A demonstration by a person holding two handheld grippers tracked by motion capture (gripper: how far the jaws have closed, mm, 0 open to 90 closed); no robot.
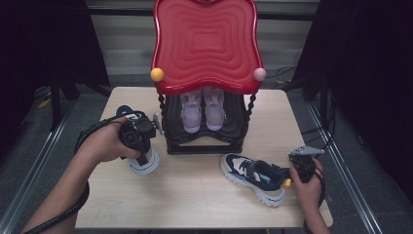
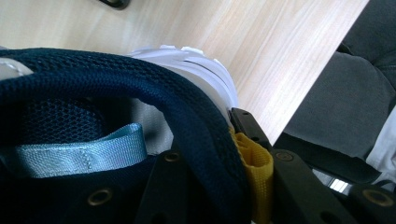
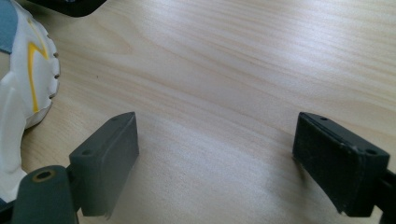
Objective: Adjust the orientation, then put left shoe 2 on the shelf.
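Sneaker (image 1: 141, 158) in the left gripper (image 1: 138, 134) hangs heel-up at the table's (image 1: 195, 195) left side, just beside the black rack (image 1: 204, 141), its white toe pointing down at the wood. In the left gripper view the jaws are clamped on the navy heel collar (image 2: 154, 98), one inside the shoe and one outside against a yellow pull tab (image 2: 254, 161). A matching second sneaker (image 1: 253, 178) lies on its sole at the front right of the table. Close behind its heel, the right gripper (image 1: 303, 168) rests low with its jaws wide apart and nothing between them but bare wood. A pink pair (image 1: 203, 109) sits on the rack's lower shelf under the red top (image 1: 207, 44).
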